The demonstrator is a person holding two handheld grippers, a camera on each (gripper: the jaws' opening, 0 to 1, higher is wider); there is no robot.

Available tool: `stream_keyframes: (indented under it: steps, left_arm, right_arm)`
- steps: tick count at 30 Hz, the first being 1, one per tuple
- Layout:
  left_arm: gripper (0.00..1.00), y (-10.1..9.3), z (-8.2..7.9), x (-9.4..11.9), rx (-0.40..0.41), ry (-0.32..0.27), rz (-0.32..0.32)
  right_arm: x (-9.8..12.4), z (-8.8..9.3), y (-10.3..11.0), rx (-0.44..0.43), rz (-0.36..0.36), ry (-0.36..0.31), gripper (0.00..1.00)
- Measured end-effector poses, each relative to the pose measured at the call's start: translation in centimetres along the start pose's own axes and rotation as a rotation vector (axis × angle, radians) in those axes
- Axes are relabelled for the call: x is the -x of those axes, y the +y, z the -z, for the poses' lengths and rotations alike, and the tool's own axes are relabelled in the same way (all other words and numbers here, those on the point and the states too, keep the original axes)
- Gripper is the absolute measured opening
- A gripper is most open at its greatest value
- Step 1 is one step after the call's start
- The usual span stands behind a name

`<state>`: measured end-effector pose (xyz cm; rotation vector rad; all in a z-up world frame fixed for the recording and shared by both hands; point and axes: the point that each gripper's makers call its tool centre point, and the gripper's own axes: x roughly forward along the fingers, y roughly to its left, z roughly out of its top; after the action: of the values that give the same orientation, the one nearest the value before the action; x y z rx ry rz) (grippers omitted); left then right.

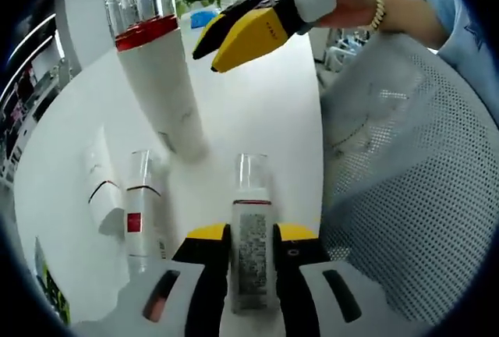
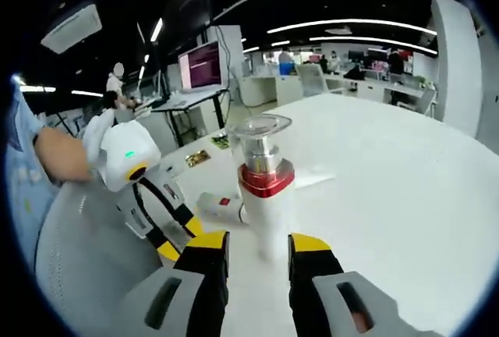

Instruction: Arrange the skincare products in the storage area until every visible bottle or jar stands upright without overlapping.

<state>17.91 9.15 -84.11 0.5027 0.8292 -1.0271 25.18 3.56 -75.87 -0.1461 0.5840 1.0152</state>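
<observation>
Our left gripper point(image 1: 251, 263) holds a small bottle point(image 1: 252, 232); our right gripper point(image 2: 258, 255) stands wide near the tall bottle point(image 2: 265, 189), which we risk toppling.

My left view is bright and nearly washed out on the white surface point(image 1: 257, 111), with soft, faint shadows. In my right view, ceiling strip lights point(image 2: 351, 23) glow against a dark ceiling. Both views bend strongly at the edges and look slightly soft.
</observation>
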Motion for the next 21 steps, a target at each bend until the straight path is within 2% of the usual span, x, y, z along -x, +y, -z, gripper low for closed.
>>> stream_keyframes:
  steps: [4, 7, 8, 11, 14, 17, 21]
  left_arm:
    - [0.18, 0.3, 0.0, 0.5, 0.019, 0.003, -0.004]
    - [0.18, 1.6, -1.2, 1.5, 0.112, -0.072, -0.037]
    - [0.18, 2.2, -1.9, 2.0, 0.16, -0.12, -0.041]
    - [0.18, 3.3, -3.0, 3.1, 0.224, -0.204, -0.06]
    - [0.18, 3.6, -3.7, 3.7, 0.288, -0.271, -0.036]
    - [0.18, 3.3, -4.4, 4.0, 0.321, -0.31, -0.002]
    - [0.18, 2.9, -5.6, 4.6, 0.377, -0.374, 0.062]
  right_arm:
    - [-0.3, 0.3, 0.4, -0.015, -0.023, 0.011, 0.22]
    - [-0.4, 1.0, 1.1, -0.031, -0.074, 0.032, 0.2]
    - [-0.4, 1.0, 1.2, -0.039, -0.083, 0.037, 0.19]
    - [-0.3, 1.0, 1.4, -0.054, -0.098, 0.036, 0.18]
    - [-0.3, 0.4, 1.9, -0.091, -0.136, 0.002, 0.17]
    - [-0.3, 0.1, 2.5, -0.114, -0.17, -0.014, 0.18]
    - [-0.1, -0.5, 3.9, -0.146, -0.241, -0.037, 0.23]
